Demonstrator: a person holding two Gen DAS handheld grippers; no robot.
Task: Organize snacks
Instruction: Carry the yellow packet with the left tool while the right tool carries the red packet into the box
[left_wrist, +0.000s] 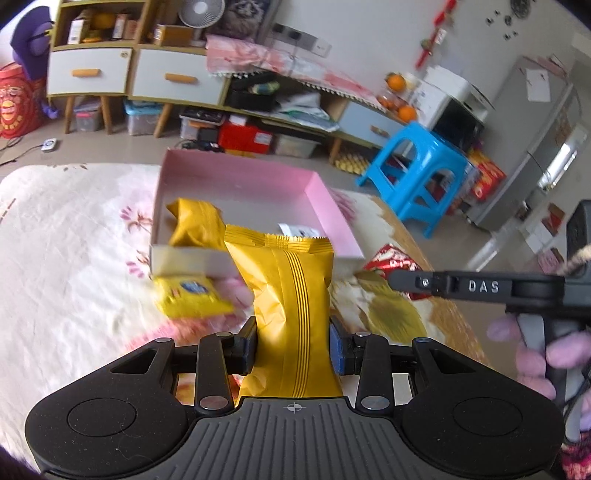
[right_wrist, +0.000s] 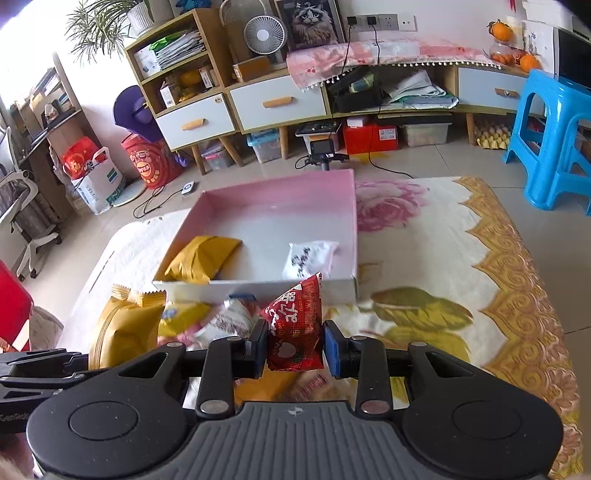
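ahead, the floral-printed cloth-covered counter (right_wrist: 424, 236) carries everything, and the shallow pink-walled cardboard box (right_wrist: 352, 221) sits on it directly beyond both tools, its open top facing up and its low white front wall nearest to them. inside the box a crumpled mustard-yellow foil packet (right_wrist: 203, 258) lies in the near left corner and a small white printed sachet (right_wrist: 310, 258) lies toward the right wall, so the middle and the whole far half of the floor look free. the left hand-held gripper (left_wrist: 291, 345) is clamped on a tall mustard-yellow foil snack bag (left_wrist: 288, 291), which stands upright between the pads with its long axis pointing away toward the box and its crimped top overlapping the front wall in the left wrist view. the right hand-held gripper (right_wrist: 294, 347) is pinched tight on a small red triangular snack packet (right_wrist: 293, 332), tip up, just short of the front wall and nearer the box's right half. both loads seem lifted clear of the loose packets below, among them a flat yellow sachet (left_wrist: 192, 297) just in front of the box. judging from this, each load lies just short of the box and must clear the front wall before letting go; the left bag suits the gap behind the yellow packet, the red one the space beside the white sachet. the two tools are close side by side, so crossing paths is the risk.
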